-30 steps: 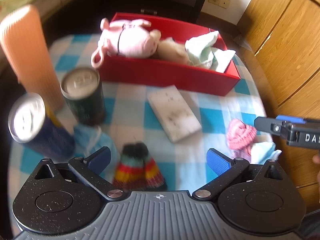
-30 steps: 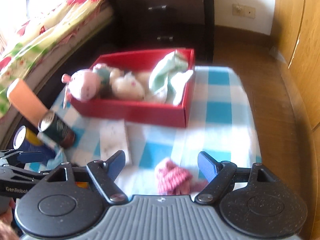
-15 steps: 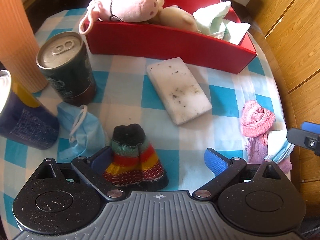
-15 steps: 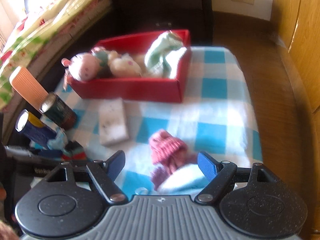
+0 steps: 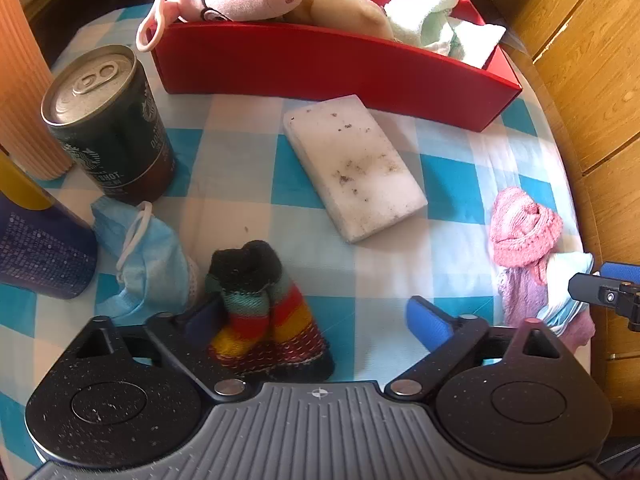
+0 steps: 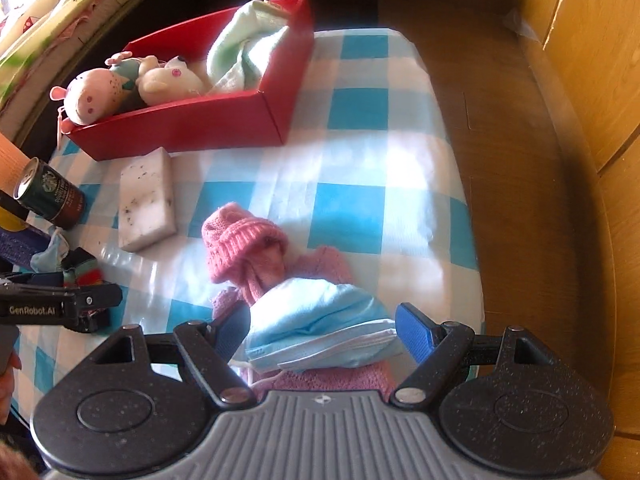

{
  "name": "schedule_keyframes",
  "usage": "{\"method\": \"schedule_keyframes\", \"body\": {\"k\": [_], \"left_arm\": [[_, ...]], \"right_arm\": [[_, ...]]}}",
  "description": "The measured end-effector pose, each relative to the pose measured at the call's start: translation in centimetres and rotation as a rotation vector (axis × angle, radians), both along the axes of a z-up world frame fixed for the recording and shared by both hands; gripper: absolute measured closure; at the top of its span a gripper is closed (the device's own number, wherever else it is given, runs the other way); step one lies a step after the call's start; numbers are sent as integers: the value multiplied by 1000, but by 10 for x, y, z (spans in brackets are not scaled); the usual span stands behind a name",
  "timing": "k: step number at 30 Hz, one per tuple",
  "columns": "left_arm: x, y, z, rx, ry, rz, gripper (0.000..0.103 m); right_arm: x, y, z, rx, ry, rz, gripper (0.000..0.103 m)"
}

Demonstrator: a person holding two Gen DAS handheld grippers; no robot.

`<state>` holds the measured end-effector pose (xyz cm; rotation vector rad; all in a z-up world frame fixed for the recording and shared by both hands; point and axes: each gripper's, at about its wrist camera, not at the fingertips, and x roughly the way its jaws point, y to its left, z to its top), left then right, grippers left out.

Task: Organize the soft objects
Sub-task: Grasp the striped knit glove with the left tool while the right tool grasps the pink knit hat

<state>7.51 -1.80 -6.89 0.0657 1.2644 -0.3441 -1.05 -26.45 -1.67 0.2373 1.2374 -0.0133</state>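
Striped sock [image 5: 264, 312] between spread left tongs [image 5: 316, 318], perhaps touching.

Left gripper [image 5: 316, 316] spread wide over the blue-and-white checked worktop [image 5: 248, 160]. Rainbow-striped knitted sock [image 5: 264, 312] lies against its left finger, right finger apart. Crumpled blue face mask [image 5: 148, 264] just left of sock. White speckled sponge block [image 5: 352, 172] lies before the red box [image 5: 320, 68].

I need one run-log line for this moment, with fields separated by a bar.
left gripper: open, around striped sock | right gripper: open, around blue mask on pink knit | red box: toys, cloth inside
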Motion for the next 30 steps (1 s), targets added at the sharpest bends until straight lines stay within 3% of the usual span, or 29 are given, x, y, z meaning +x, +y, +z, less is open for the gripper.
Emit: {"method": "schedule_keyframes", "body": {"k": [6, 18, 20, 24, 25, 28, 30], "left_arm": [[-1, 3, -2, 6, -6, 4, 21], [-6, -4, -5, 48, -23, -29, 20], [-8, -5, -4, 60, -34, -37, 25], [-9, 1, -2, 60, -51, -25, 44], [-8, 4, -1, 52, -50, -20, 52], [-6, 14, 3, -2, -25, 3, 63], [-6, 18, 5, -23, -17, 10, 68]], "right_arm": [[5, 9, -13, 9, 37, 21, 45], [11, 9, -28, -66, 41, 23, 42], [10, 9, -28, -55, 36, 34, 43], [7, 6, -27, 1, 34, 34, 69], [7, 6, -26, 6, 30, 34, 72], [3, 6, -17, 45, 2, 40, 84], [0, 7, -7, 78, -32, 51, 87]]}}
